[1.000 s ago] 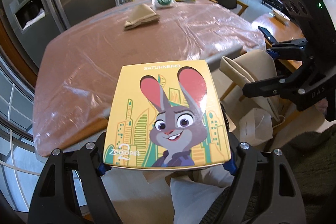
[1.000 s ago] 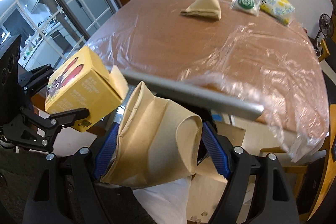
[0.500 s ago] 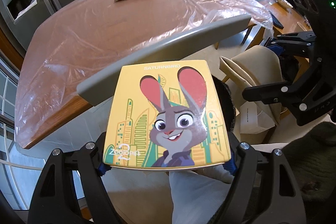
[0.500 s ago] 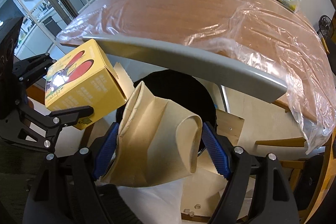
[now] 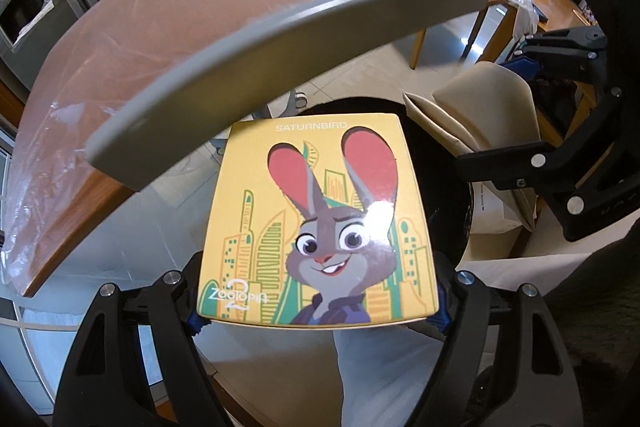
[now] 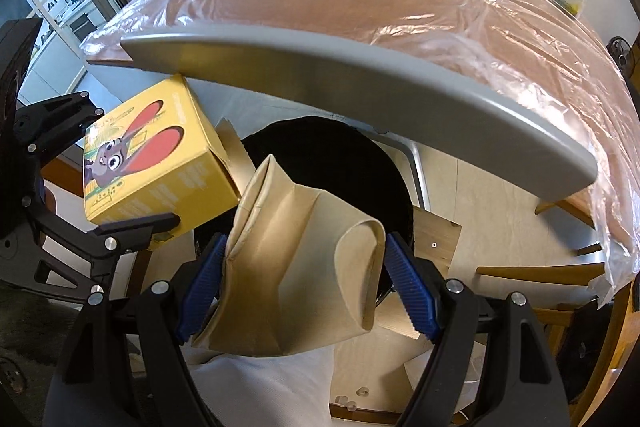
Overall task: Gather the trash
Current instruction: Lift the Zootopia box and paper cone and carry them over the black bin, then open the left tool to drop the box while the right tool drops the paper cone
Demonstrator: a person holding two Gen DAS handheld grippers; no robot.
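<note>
Yellow cardboard box with a cartoon rabbit sits clamped between the left gripper's jaws, left of the black bin. Over the bin's opening, the right gripper pinches a crumpled brown paper bag, below the grey chair back.

Left tool clamped, right tool clamped
</note>
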